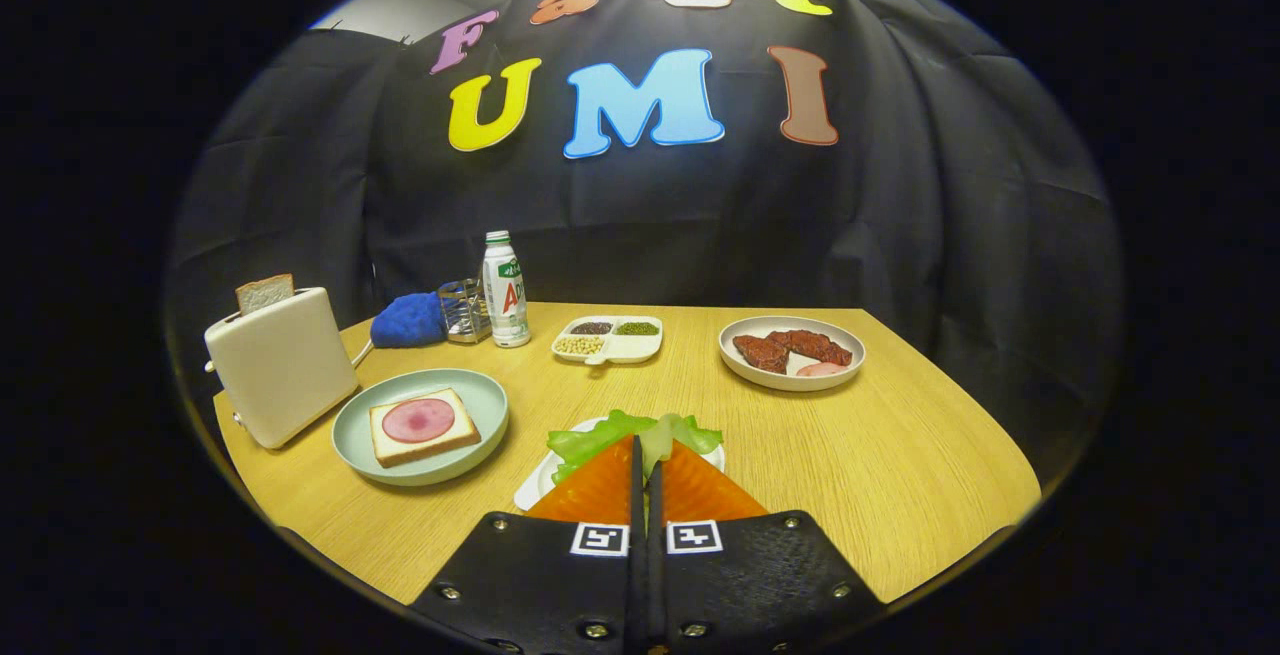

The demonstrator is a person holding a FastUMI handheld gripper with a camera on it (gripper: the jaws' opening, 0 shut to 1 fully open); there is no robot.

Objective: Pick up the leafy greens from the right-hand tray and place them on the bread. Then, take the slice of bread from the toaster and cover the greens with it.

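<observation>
Fingers of my gripper sit nearest to me, drawn almost fully together with just a thin slit between them. Their tips lie over the leafy greens, and a strip of leaf shows in the slit; I cannot tell whether both fingers press on it. The greens lie on a white tray right under the fingers, ruffled edge spreading to both sides of the tips, long axis running across, left to right.

Left of the fingers and a little farther off, a pale green plate holds a slice of bread lying flat, with a round pink slice of ham on top. Its corners are turned at a slight angle to me. Just left of the plate stands a cream toaster; a second slice of bread stands upright in its slot, top half showing.

Farther back on the wooden table, a divided dish of beans sits straight ahead, and a beige plate with dark red meat lies to its right. At the far edge stand a white bottle, a glass and a blue cloth.
</observation>
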